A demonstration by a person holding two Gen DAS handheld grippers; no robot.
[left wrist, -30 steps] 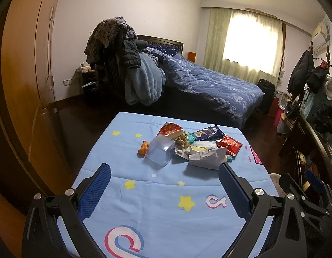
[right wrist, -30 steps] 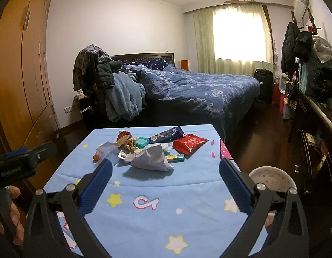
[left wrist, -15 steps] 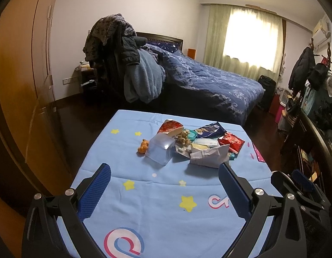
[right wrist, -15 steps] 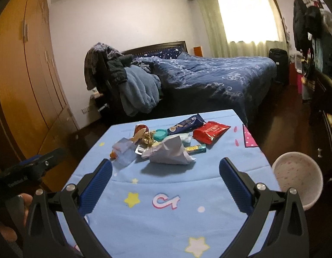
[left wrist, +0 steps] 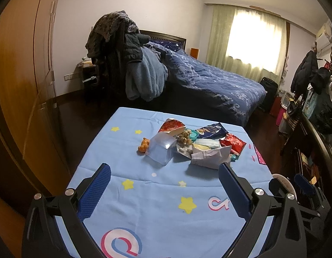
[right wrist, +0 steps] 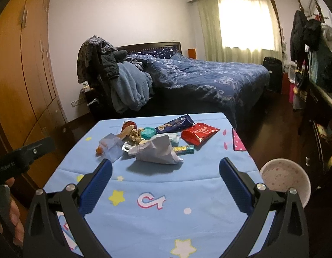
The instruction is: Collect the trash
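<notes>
A heap of trash lies on the far half of the blue star-print tablecloth [left wrist: 148,202] [right wrist: 166,185]. In it are a crumpled white paper bag [left wrist: 211,157] [right wrist: 157,150], a clear plastic box [left wrist: 161,150] [right wrist: 111,147], a red snack wrapper [left wrist: 233,143] [right wrist: 200,132], a dark blue wrapper [left wrist: 212,130] [right wrist: 175,124], a teal lid [right wrist: 148,132] and an orange scrap [left wrist: 144,145]. My left gripper [left wrist: 164,169] and right gripper [right wrist: 166,164] both stand open above the table's near half, short of the heap, holding nothing. A white patterned bin [right wrist: 285,180] [left wrist: 283,182] stands on the floor right of the table.
A bed with a dark blue quilt [right wrist: 208,79] stands behind the table, with clothes piled on a chair [left wrist: 120,49] at its left. A wooden wardrobe [left wrist: 22,81] lines the left wall. Dark furniture and hanging coats [right wrist: 312,49] fill the right side. A hand [right wrist: 13,221] grips the left tool.
Both grippers have drawn a little nearer to the trash heap, which now looks larger. The right view swung left and back. Both stay open and empty.
</notes>
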